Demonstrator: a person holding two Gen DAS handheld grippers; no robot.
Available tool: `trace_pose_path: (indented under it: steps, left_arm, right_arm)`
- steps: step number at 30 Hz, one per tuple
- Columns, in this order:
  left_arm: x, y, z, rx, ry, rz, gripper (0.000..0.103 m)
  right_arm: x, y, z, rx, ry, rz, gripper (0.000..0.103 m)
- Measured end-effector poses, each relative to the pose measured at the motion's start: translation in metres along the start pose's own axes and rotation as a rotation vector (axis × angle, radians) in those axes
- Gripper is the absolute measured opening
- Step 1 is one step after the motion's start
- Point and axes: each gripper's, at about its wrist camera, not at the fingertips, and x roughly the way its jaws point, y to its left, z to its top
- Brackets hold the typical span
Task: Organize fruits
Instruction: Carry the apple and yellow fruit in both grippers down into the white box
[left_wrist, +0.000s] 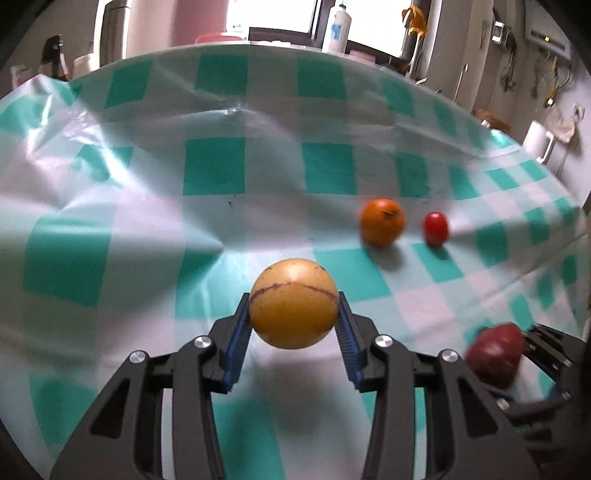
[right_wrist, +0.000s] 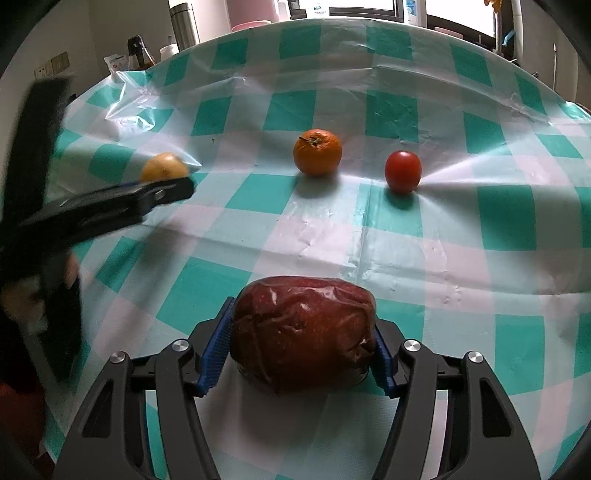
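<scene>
A yellow round fruit (left_wrist: 293, 314) with a purple line on its skin sits between the blue pads (left_wrist: 240, 325) of my left gripper (left_wrist: 293, 299), which is shut on it just above the checked tablecloth (left_wrist: 214, 166). My right gripper (right_wrist: 303, 317) is shut on a dark red apple (right_wrist: 303, 328) wrapped in clear film, low over the cloth. An orange (right_wrist: 317, 151) and a small red tomato (right_wrist: 402, 171) lie side by side further back. In the right wrist view, the left gripper (right_wrist: 162, 190) holds the yellow fruit (right_wrist: 164, 166) at the left. The apple (left_wrist: 495, 354) shows blurred at the left view's lower right.
The green and white plastic cloth is creased and lifts in a fold at the far left (right_wrist: 147, 107). Beyond the table's far edge stand a steel flask (right_wrist: 184, 26), dark bottles (right_wrist: 138, 51) and a white bottle (left_wrist: 334, 27). A white mug (left_wrist: 537, 142) is off to the right.
</scene>
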Motion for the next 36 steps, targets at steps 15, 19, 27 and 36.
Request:
trace_pose_path:
  steps: [15, 19, 27, 36]
  left_arm:
    - [-0.047, -0.027, -0.04, -0.005, -0.067, -0.053, 0.044]
    - [-0.051, -0.023, -0.042, -0.017, -0.074, -0.052, 0.044]
    - [-0.064, -0.029, -0.053, -0.015, -0.097, -0.097, 0.044]
    - [-0.081, -0.053, -0.074, 0.008, -0.091, -0.144, 0.044]
  right_arm:
    - [-0.055, -0.001, -0.05, 0.167, -0.126, 0.057, 0.06]
    - [-0.062, -0.001, -0.056, 0.193, -0.136, 0.044, 0.06]
    - [-0.079, -0.007, -0.073, 0.237, -0.166, 0.068, 0.06]
    - [-0.102, -0.021, -0.094, 0.262, -0.198, 0.081, 0.06]
